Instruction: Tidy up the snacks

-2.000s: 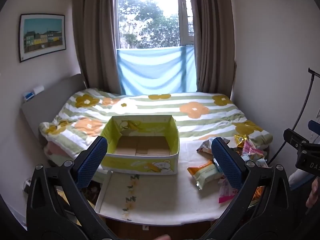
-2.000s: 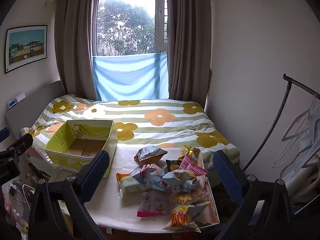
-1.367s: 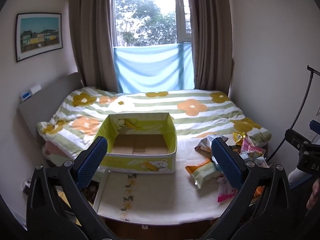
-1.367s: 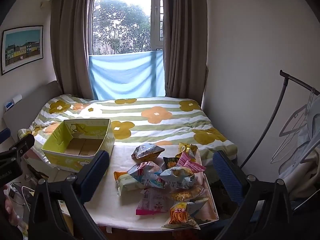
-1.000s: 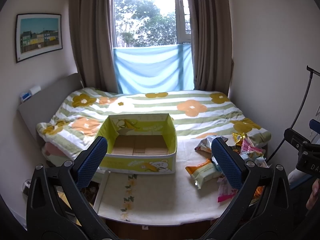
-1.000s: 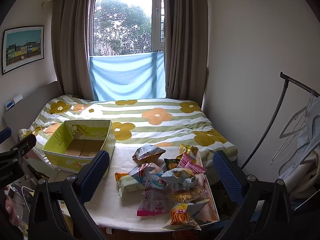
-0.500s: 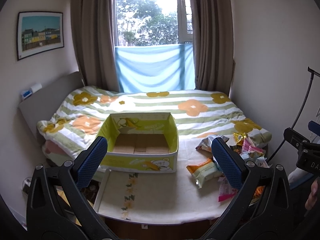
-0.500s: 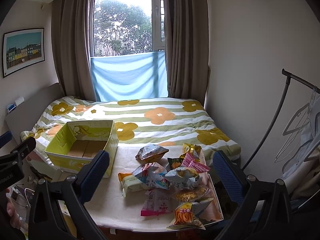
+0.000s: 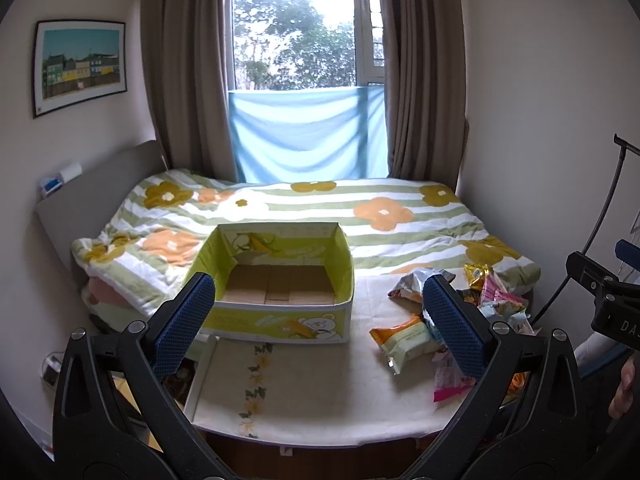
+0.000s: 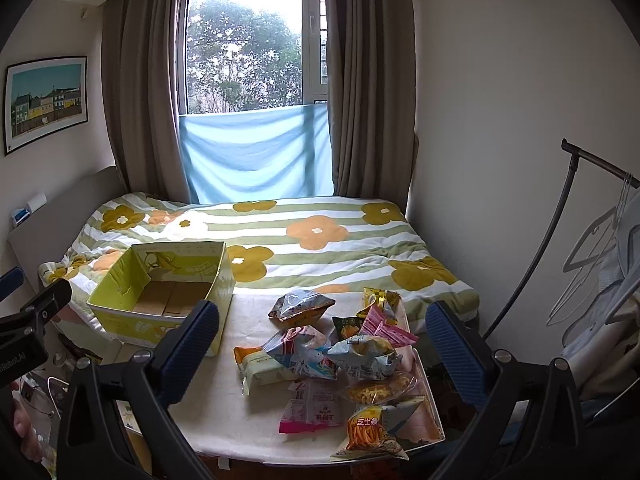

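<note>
An empty yellow-green cardboard box [image 9: 280,280] stands open on the left of a small cloth-covered table [image 9: 304,384]; it also shows in the right wrist view [image 10: 160,300]. A pile of snack packets [image 10: 340,356] lies on the table's right side, including an orange-ended packet [image 9: 404,336] and a bag of orange sticks [image 10: 372,428]. My left gripper [image 9: 320,316] is open and empty, held back from the table facing the box. My right gripper [image 10: 324,336] is open and empty, held above the table's near edge facing the snacks.
A bed with a flowered striped quilt [image 10: 320,240] lies right behind the table. A clothes rack with hangers [image 10: 592,240] stands at the right. A window with curtains and a blue cloth [image 9: 308,144] is at the back. A headboard [image 9: 96,184] is on the left.
Both grippers have only drifted slightly; the views shift a little. Both stay open and empty. Box and snacks have not moved.
</note>
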